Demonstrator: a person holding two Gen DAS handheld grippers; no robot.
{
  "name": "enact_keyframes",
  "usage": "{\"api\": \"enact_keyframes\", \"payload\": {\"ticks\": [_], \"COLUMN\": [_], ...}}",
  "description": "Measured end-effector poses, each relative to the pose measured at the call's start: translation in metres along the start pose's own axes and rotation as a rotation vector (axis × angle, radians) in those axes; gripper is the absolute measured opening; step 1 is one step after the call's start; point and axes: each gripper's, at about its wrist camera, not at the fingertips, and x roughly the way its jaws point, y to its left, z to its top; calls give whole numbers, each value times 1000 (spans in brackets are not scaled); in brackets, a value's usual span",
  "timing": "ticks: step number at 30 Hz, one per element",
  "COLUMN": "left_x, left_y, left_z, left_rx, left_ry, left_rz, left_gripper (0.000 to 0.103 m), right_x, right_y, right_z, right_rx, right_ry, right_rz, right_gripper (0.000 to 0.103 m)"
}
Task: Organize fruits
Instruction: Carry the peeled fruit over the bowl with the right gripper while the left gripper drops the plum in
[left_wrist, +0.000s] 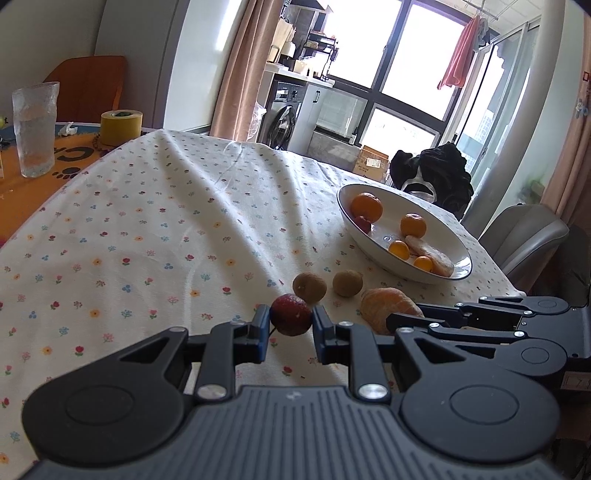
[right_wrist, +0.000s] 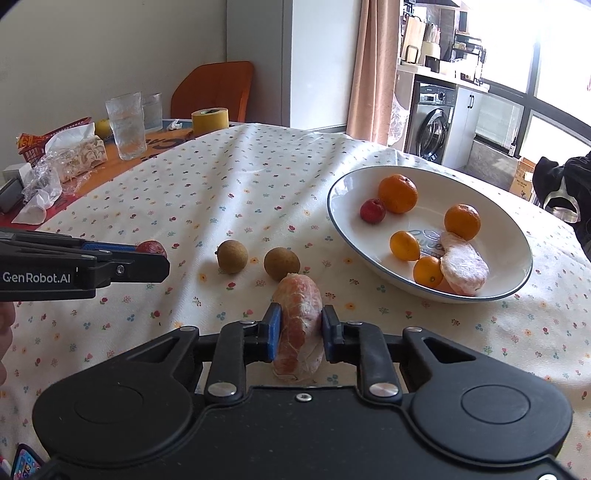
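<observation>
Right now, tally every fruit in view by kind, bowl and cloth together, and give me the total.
Oranges: 4, all in the bowl
Red fruits: 2, one in the bowl, one between the left gripper's fingers
Brown fruits: 2, on the cloth
Peeled segments: 2, one in the bowl, one in the right gripper
Total: 10

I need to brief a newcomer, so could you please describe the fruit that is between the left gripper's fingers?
Start at the white bowl on the flowered tablecloth. Beside it lie two brown fruits; nearest them, the left gripper brackets a small round fruit, dark red where its neighbours are brown.
</observation>
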Motion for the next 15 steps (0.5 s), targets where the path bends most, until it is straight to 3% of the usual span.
{"api": "enact_keyframes", "payload": {"ticks": [15], "left_x": [-1], "left_y": [-25], "left_z": [13], "left_rx": [41], "left_ry": [-22], "left_rz": [-16], "left_gripper": [23], "right_x": [-29], "right_y": [-17], "right_z": [12], "right_rx": [25], "right_ry": [-93], "right_rz": [-21], "right_gripper": [20]}}
